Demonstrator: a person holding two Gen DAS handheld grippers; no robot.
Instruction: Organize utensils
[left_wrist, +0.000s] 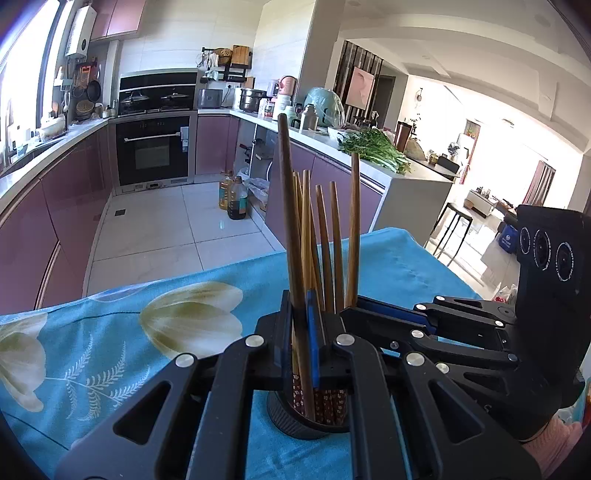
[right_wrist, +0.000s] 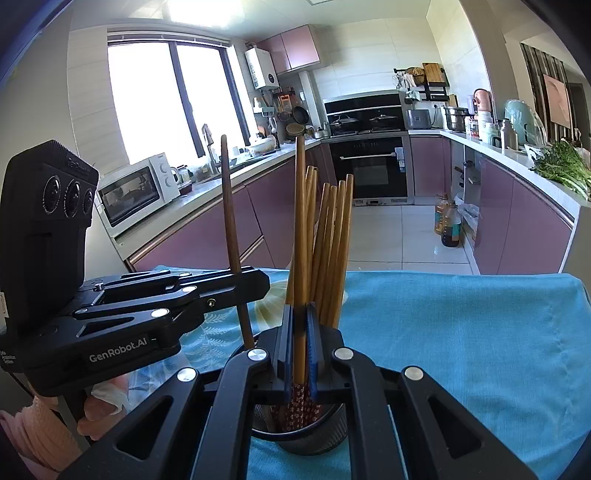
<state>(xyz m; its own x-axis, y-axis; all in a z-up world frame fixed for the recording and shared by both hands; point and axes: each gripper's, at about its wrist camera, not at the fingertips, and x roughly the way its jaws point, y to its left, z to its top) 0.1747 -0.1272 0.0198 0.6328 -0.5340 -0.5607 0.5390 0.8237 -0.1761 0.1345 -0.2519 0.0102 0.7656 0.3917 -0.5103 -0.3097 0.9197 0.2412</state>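
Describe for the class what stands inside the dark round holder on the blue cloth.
Wooden chopsticks stand upright inside the holder, their patterned red lower ends showing at its rim. The holder's bottom, and whatever lies there, is hidden by its wall and the tools.

Black hand-held gripper (right_wrist: 300, 363), blue pads, silver screws

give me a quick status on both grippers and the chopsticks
Left gripper shut on a dark chopstick. Right gripper shut on a light chopstick. Both sticks' lower ends in the holder with the rest. Nothing in the way.
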